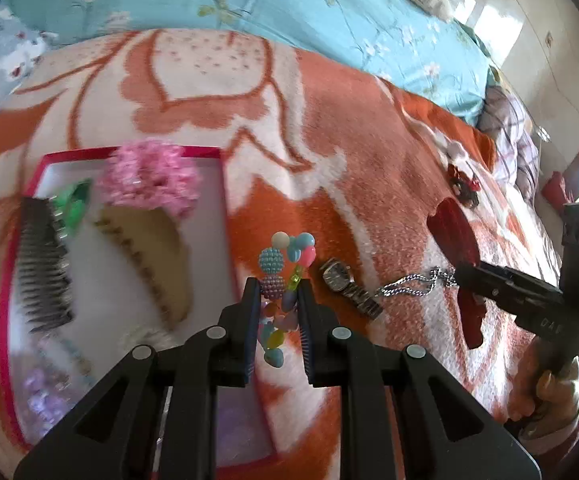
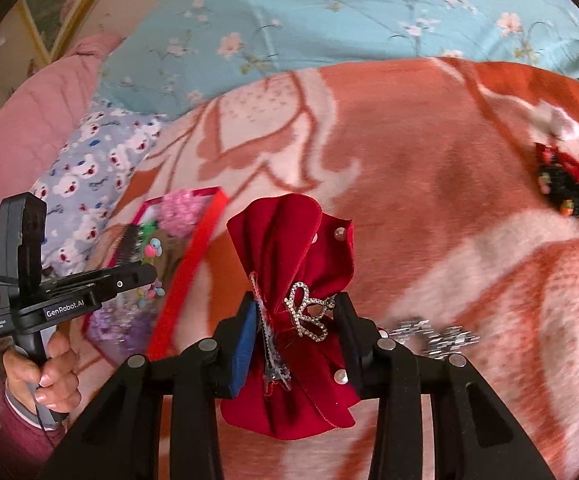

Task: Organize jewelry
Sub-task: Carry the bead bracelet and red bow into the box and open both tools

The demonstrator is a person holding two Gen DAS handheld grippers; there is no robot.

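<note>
Two items are being carried at once here, one per gripper. The left gripper (image 1: 277,300) is pinched narrow on a bead string (image 1: 285,268), which is held upright between the pads, with beads sticking out above and dangling below. The right gripper (image 2: 295,320) is clamped on a red bow (image 2: 289,248), gripped across its knot, so the bow's long axis runs up and down between the jaws and a clip shows along its left side.

The box (image 1: 225,216), a pink-rimmed tray on the bed blanket (image 1: 369,140), is seen low and to the left of the left gripper, just beside it. So the left hand is clearly the nearer one, and the beads would probably be dropped first. From the right wrist view the box (image 2: 193,248) lies well off to the left, beyond the left gripper, so the bow has the longer trip.

A watch (image 1: 349,284) and a chain (image 1: 409,282) are left lying on the blanket between the two grippers.
</note>
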